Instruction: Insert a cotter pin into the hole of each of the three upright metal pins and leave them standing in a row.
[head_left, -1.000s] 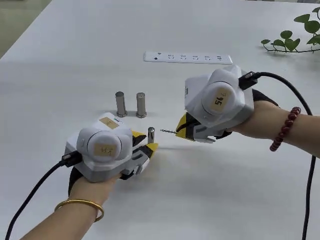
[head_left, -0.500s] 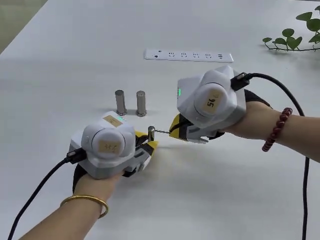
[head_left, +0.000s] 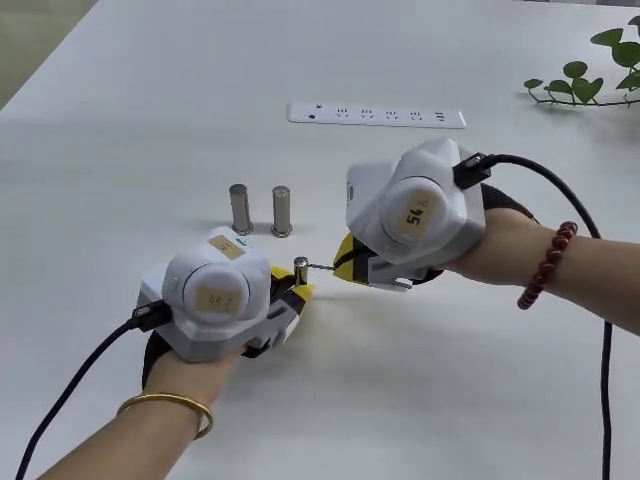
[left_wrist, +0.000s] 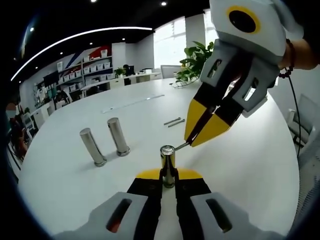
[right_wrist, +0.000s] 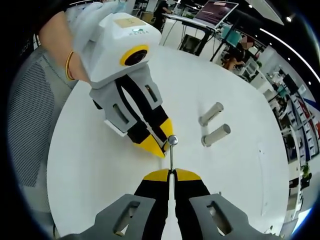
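My left gripper (head_left: 296, 290) (left_wrist: 168, 176) is shut on an upright metal pin (head_left: 300, 270) (left_wrist: 168, 161) standing on the white table. My right gripper (head_left: 341, 266) (right_wrist: 170, 173) is shut on a thin cotter pin (head_left: 320, 267) (right_wrist: 171, 157), whose tip touches the held metal pin near its top (right_wrist: 172, 140). I cannot tell whether the tip has entered the hole. Two more upright metal pins (head_left: 240, 208) (head_left: 282, 211) stand side by side behind, also seen as pins (left_wrist: 92, 146) (left_wrist: 118, 136) in the left gripper view.
A white power strip (head_left: 376, 115) lies at the back of the table. A leafy plant (head_left: 600, 75) reaches in from the far right. Two loose cotter pins (left_wrist: 172, 121) lie on the table beyond the right gripper. Cables trail from both grippers.
The right gripper has moved left with the cotter pin, closing the gap until its tip meets the held metal pin. The left gripper has stayed nearly still.
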